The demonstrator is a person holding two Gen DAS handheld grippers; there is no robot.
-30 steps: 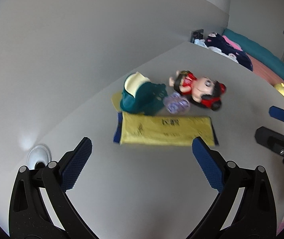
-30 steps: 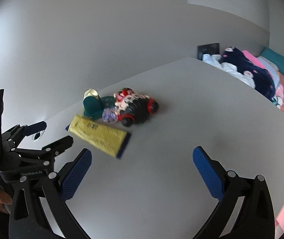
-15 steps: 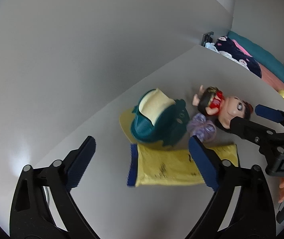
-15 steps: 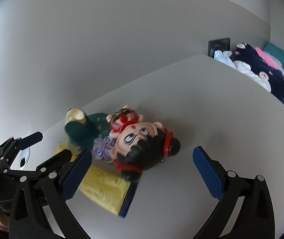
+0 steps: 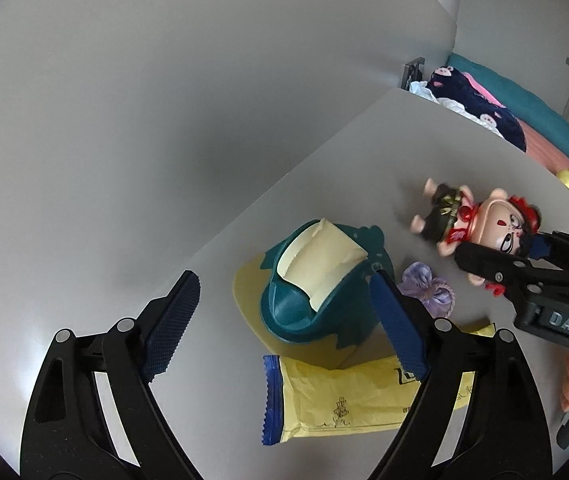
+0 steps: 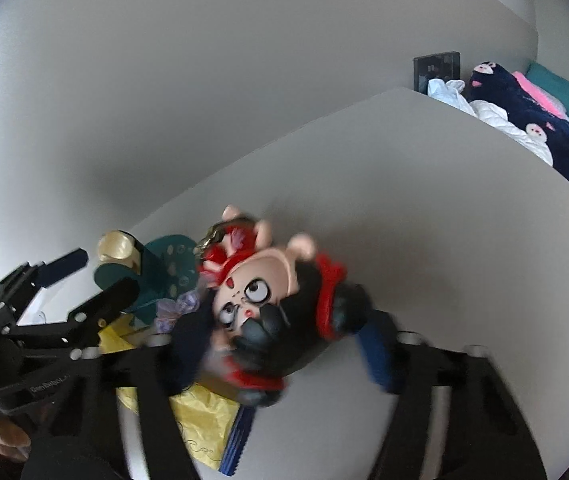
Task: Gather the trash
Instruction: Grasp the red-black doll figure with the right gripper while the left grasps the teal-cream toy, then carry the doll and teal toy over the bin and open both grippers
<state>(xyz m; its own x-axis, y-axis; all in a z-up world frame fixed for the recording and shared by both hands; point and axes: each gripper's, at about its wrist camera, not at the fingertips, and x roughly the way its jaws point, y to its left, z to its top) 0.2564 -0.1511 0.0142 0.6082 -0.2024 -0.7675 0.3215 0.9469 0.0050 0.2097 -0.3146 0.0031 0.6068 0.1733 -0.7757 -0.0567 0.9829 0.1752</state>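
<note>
Motion blur smears the right gripper's fingers (image 6: 376, 356) and the doll (image 6: 268, 308); the wrapper (image 5: 344, 396) lies partly hidden behind a left finger.

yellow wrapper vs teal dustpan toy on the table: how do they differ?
The yellow wrapper is flat, crinkled packaging with a blue serrated end; the teal dustpan toy is rigid and bulky, with a cream insert. The wrapper lies nearer the camera and fully on the table; the toy sits behind it on a yellow mat. Both lie on the same table, close together.
</note>
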